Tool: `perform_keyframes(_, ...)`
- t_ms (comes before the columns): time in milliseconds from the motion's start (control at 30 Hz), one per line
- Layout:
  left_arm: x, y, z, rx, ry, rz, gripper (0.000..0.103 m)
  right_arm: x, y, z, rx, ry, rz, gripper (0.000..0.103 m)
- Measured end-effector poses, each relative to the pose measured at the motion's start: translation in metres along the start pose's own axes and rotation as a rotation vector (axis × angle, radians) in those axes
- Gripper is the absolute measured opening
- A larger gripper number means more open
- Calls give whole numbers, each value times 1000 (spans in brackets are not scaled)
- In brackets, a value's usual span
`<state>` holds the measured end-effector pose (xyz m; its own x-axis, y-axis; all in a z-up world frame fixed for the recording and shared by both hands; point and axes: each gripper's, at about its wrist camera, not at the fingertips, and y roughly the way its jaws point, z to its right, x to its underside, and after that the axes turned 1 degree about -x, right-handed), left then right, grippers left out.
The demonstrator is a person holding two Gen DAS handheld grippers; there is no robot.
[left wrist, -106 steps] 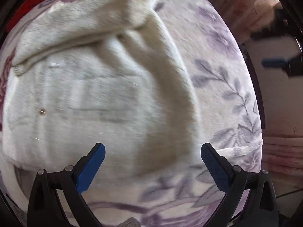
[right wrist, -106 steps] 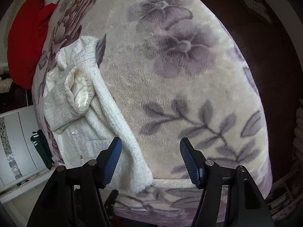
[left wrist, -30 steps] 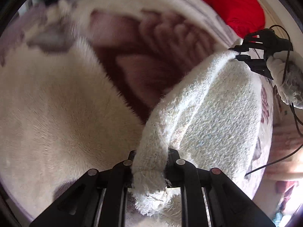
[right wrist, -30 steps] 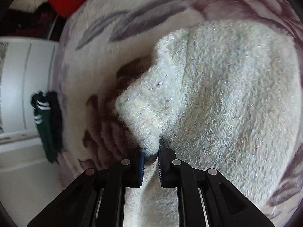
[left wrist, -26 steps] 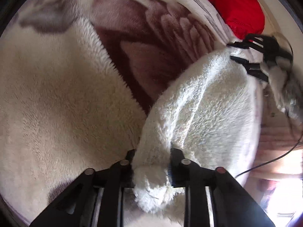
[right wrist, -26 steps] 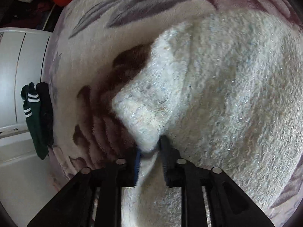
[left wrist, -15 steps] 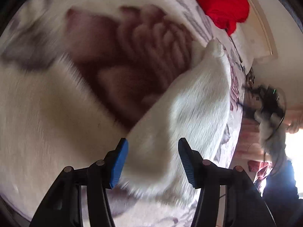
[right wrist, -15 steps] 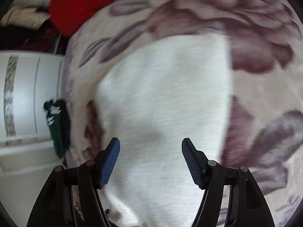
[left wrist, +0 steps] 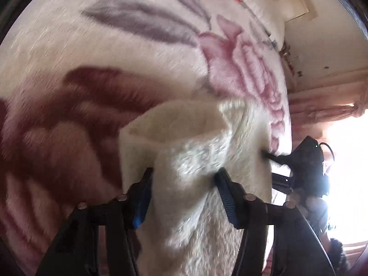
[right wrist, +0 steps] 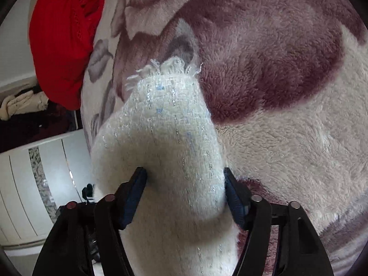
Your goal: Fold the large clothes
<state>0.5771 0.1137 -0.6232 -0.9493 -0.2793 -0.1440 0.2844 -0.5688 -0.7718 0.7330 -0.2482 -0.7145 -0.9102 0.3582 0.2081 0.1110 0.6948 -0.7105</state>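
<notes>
both tongs, left (left wrist: 184, 184) and right (right wrist: 185, 181), closing on the white garment (right wrist: 161, 138); its lower part cut off.

A bed under a floral blanket (right wrist: 287, 138) carries the white garment (right wrist: 165, 138); beyond the garment, a red cloth (right wrist: 62, 41) lies at the blanket's far edge.

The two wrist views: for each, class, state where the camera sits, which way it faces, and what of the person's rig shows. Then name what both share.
Left wrist: on the left gripper, facing down at the white garment its closing jaws straddle; the right gripper shows at right.
Right wrist: on the right gripper, jaws closing around a garment fold.
Shared: garment, floral blanket, red cloth.
</notes>
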Motion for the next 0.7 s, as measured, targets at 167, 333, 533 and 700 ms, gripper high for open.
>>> perform_keyframes(167,24,-41,-19,54,-82,113,9,-6,-2,-37,55,-129,52,11)
perform_keyframes(333,34,-37,-56,162,-236,82,15,-24,17,-59,129,-162,50,10)
perform_keyframes(533,66,-100,-28,211,-184,126,25,27,-23,-50,127,-167,-30,64)
perform_keyframes(700,143,-151,-25,118,-138,133,67,138,-72,10,119,-138,-141,64)
